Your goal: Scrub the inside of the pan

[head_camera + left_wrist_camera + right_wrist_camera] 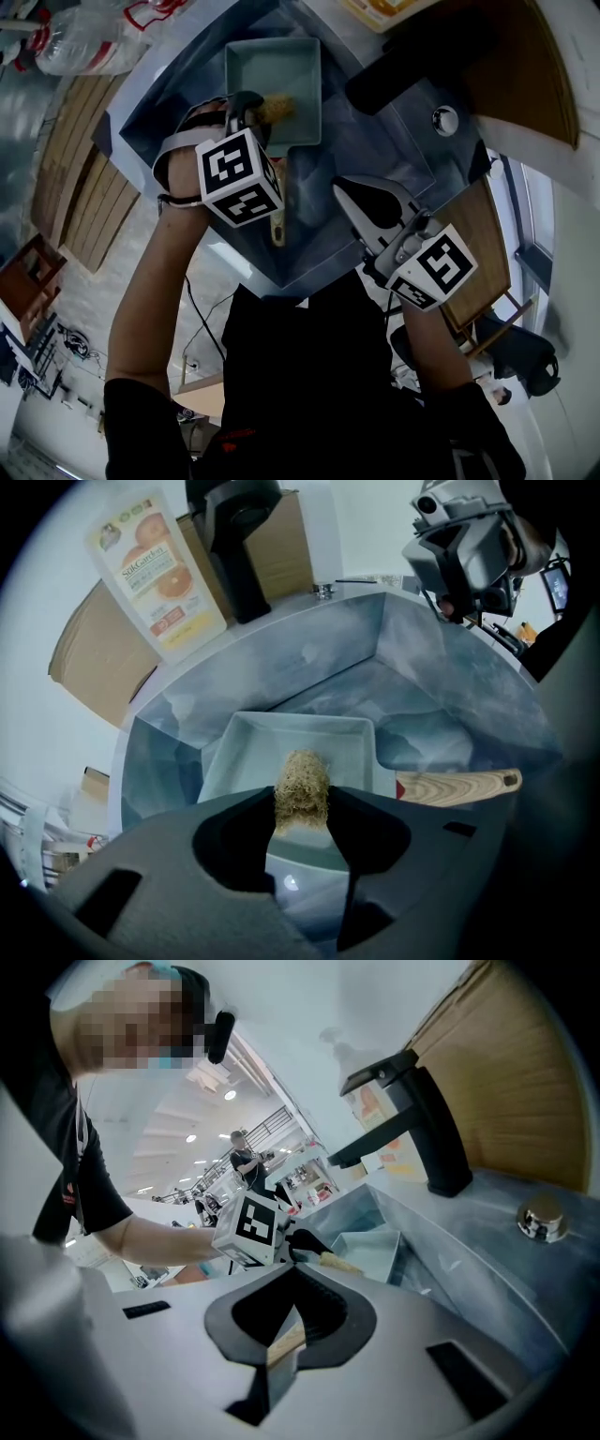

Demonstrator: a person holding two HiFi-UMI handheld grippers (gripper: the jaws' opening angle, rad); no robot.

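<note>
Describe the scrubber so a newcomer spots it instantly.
Find the grey sink; a square pale pan with a wooden handle lies in it. Above the pan, the left gripper pinches the scrubber: the only straw-coloured, fibrous wad among smooth surfaces.

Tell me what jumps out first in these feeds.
A tan fibrous scrubber is pinched in the fingers of the left gripper, held over the pale square pan that lies in the sink. The pan's wooden handle lies free. The right gripper hangs apart from it, fingers together, holding nothing.
</note>
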